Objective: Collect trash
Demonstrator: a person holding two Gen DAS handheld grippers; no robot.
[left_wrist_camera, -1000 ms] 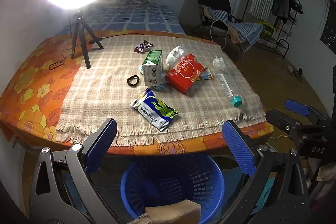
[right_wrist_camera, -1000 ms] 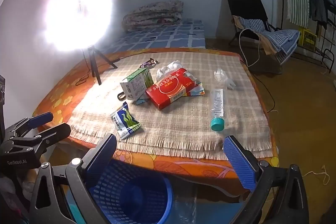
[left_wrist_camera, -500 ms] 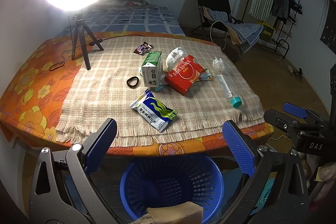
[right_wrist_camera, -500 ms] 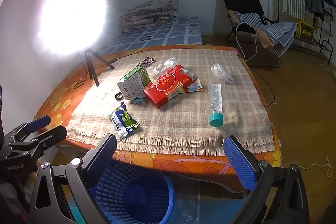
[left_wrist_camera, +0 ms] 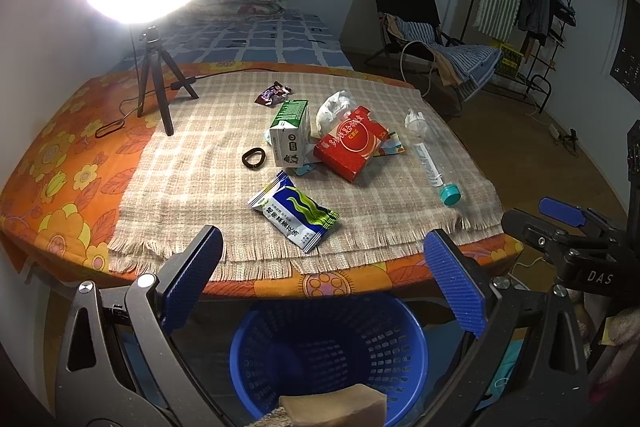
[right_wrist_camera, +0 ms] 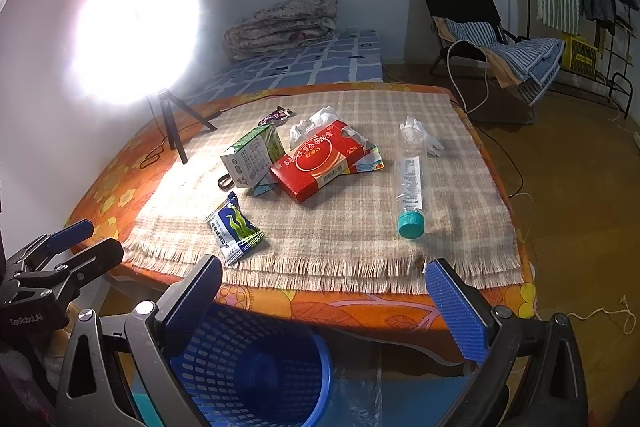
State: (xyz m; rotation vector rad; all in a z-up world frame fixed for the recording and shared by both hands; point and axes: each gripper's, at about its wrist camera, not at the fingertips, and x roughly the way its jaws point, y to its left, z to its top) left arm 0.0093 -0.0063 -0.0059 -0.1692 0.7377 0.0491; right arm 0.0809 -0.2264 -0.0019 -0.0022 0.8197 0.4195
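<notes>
While trash litters the table (left_wrist_camera: 168,163), both grippers gape.

The worktop (left_wrist_camera: 48,163) wears an orange flowered cover, and a checked fringed cloth (left_wrist_camera: 208,163) lies over most of it — its fringe hangs at the near edge. On the cloth: a blue-green packet (left_wrist_camera: 294,213) nearest the fringe, a black hair tie (left_wrist_camera: 253,158), a standing carton (left_wrist_camera: 290,133) beside a red box (left_wrist_camera: 351,143), a clear bottle (left_wrist_camera: 430,163) lying flat, crumpled tissue (left_wrist_camera: 334,105), a dark wrapper (left_wrist_camera: 273,93) — and a ring light tripod (left_wrist_camera: 156,75) at the far left
</notes>
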